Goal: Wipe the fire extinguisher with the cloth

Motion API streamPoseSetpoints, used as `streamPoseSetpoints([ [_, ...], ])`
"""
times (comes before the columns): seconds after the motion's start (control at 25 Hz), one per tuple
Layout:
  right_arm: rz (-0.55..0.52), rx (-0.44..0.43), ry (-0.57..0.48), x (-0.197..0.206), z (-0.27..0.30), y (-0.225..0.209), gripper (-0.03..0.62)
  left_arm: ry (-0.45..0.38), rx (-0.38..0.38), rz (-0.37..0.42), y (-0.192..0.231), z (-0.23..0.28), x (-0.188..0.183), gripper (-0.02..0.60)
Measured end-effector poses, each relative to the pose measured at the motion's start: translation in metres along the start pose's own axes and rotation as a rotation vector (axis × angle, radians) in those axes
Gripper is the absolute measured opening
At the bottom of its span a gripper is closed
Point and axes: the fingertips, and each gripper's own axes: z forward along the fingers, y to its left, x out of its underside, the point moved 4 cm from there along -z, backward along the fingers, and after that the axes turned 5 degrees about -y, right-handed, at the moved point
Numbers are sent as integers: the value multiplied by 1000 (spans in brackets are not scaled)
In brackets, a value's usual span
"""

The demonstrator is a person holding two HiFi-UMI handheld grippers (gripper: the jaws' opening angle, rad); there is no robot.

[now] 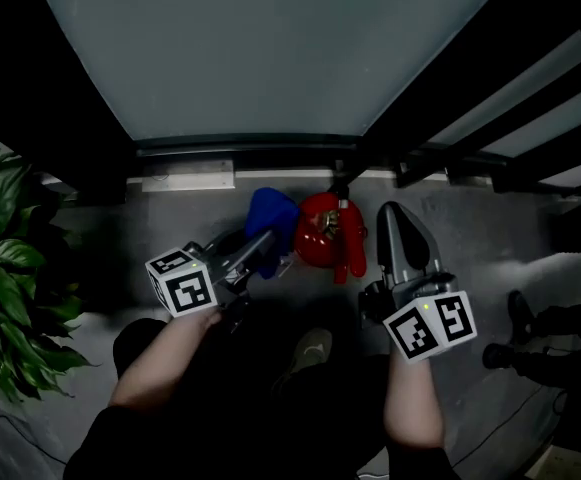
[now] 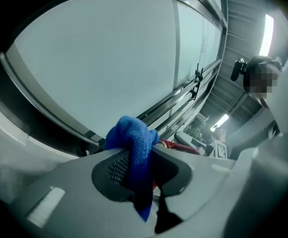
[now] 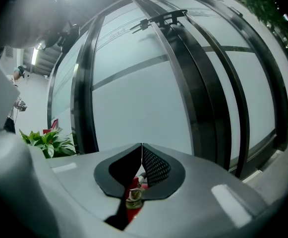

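An office-like interior is suggested by frosted glass partitions (image 1: 270,48) in dark frames (image 3: 183,83), a grey floor (image 1: 470,223), a leafy plant (image 1: 5,268) and strip lights (image 2: 267,29).

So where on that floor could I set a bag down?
Bare floor lies between the plant and the left tool, and again right of the right tool. The middle is crowded: cloth, fire extinguisher and both tools sit close together.
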Motion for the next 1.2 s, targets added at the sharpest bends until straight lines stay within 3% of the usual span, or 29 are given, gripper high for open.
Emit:
streamPoseSetpoints([
  [0.2, -4, -21, 12, 1, -2, 8, 5, -39, 13, -125, -5, 6, 17, 64],
  [0.36, -24, -25, 42, 6, -5, 8, 5, -42, -56, -144, 10, 6, 28, 64],
  [0.76, -8, -43, 46, 7, -7, 8, 6, -25, -112, -114, 36, 4, 44, 64],
  [1.04, 23, -94, 20, 0, -1, 20, 6, -29, -179, -233, 65, -5, 74, 64],
  [1.2, 15, -110, 21, 0, -1, 23, 6, -18, -239, -250, 83, -10, 84, 64],
])
